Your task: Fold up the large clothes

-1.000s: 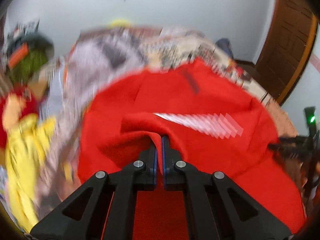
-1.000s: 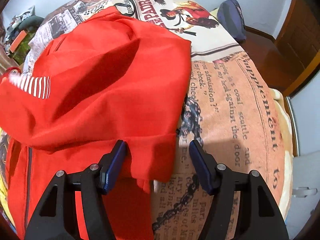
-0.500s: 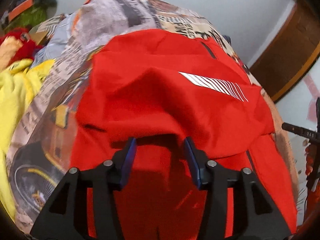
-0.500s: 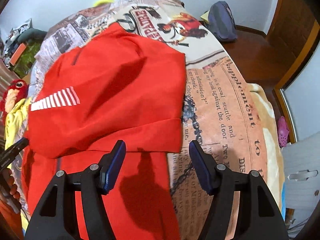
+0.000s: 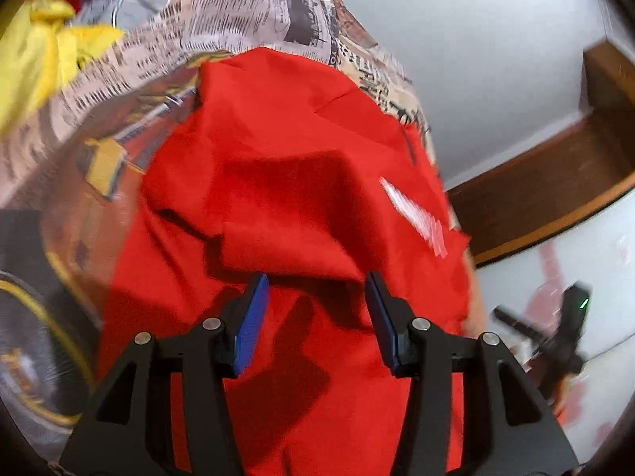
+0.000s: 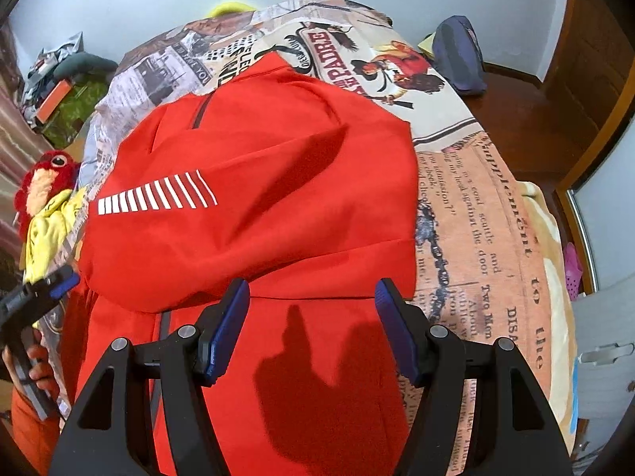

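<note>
The bed (image 6: 496,206), covered with a newspaper-print bedspread, carries the red jacket (image 6: 258,182), which lies spread across its middle. The jacket's far part is folded toward the near side, so a doubled edge runs across the cloth just ahead of both grippers, with the white stripes (image 6: 156,194) facing up on the folded layer. That looks like one fold done; the near part hangs flat below the fold, and the sides are not yet brought in, so I judge the task roughly half done, with more folds and some smoothing left. A yellow cloth (image 6: 51,226) and a red stuffed toy (image 6: 43,182) sit at the bed's left edge. The left gripper (image 5: 315,317) stands open over the fold, holding nothing. The right gripper (image 6: 311,327) is likewise open and empty above the near layer.
</note>
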Action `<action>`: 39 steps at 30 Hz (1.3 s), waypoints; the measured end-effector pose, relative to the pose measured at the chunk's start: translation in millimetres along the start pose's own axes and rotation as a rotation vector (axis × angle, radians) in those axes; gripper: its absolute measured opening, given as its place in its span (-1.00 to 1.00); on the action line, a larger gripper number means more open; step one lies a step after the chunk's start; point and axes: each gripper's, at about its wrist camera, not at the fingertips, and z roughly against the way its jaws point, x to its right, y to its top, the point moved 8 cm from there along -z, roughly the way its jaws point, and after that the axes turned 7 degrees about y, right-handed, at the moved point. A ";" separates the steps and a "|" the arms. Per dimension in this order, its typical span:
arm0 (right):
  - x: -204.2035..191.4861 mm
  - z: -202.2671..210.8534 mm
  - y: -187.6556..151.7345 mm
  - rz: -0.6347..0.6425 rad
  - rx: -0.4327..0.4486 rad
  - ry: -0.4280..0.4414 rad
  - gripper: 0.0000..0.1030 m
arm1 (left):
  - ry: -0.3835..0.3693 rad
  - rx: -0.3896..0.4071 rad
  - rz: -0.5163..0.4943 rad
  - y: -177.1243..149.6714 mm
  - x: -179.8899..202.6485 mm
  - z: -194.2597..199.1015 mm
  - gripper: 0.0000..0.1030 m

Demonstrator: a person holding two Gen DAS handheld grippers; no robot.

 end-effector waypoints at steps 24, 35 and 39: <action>-4.4 -7.3 -13.2 -0.035 -0.033 0.016 0.20 | 0.097 -0.046 0.126 24.3 -19.5 -45.2 -0.91; 2.5 -0.7 23.4 -0.032 0.023 -0.023 0.20 | 0.260 0.405 -0.333 95.3 100.8 67.7 -0.97; 3.9 -25.6 23.3 -0.057 -0.026 -0.018 0.20 | 0.352 0.507 -0.419 107.4 109.8 92.0 -0.97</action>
